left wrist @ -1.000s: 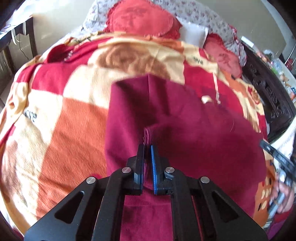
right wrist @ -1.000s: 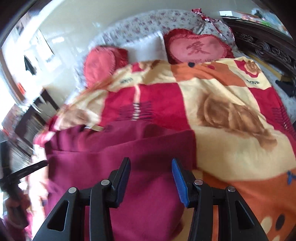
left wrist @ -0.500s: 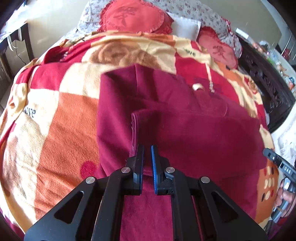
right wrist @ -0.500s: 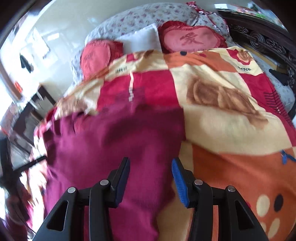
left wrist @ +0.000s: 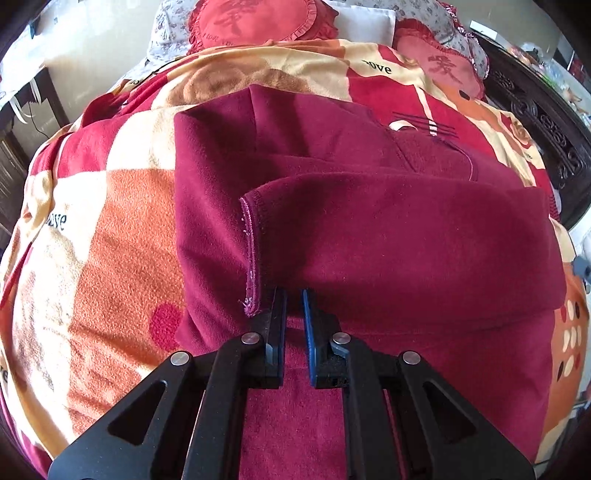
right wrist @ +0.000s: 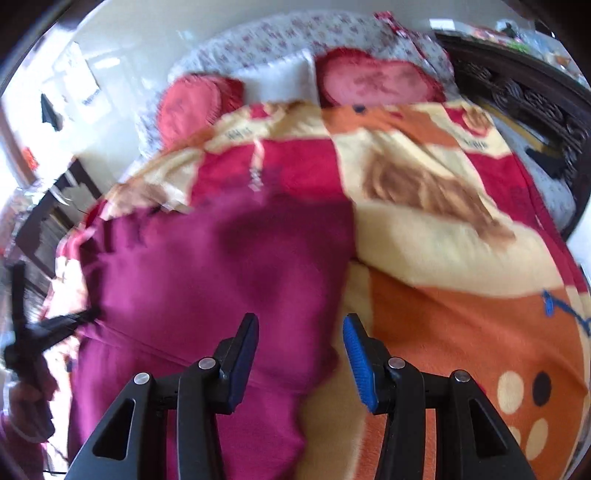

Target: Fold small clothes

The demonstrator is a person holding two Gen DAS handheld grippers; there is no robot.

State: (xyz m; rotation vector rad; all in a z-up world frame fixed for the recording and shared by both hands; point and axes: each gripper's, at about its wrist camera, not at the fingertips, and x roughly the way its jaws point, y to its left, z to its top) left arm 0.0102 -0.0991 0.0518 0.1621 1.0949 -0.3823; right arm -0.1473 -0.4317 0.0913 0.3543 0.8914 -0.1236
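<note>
A dark red fleece garment (left wrist: pixel 369 221) lies on the bed blanket, with one part folded over across its middle; the hemmed edge (left wrist: pixel 251 251) of that fold runs down to my left gripper. My left gripper (left wrist: pixel 293 306) is nearly closed and pinches the near edge of the folded layer. In the right wrist view the garment (right wrist: pixel 221 277) shows blurred at the left and centre. My right gripper (right wrist: pixel 299 354) is open and empty, held above the garment's right edge. The left gripper (right wrist: pixel 44 328) shows at the far left of that view.
The patterned orange, red and cream blanket (left wrist: pixel 110 240) covers the bed. Red heart pillows (left wrist: pixel 255 22) and a white pillow (right wrist: pixel 284 77) lie at the head. A dark carved bed frame (left wrist: pixel 546 122) runs along the right side. A dark table (left wrist: pixel 22 107) stands left.
My left gripper has pulled the garment's folded layer toward me, so more of the fold lies flat. My right gripper stayed open and shifted with motion blur.
</note>
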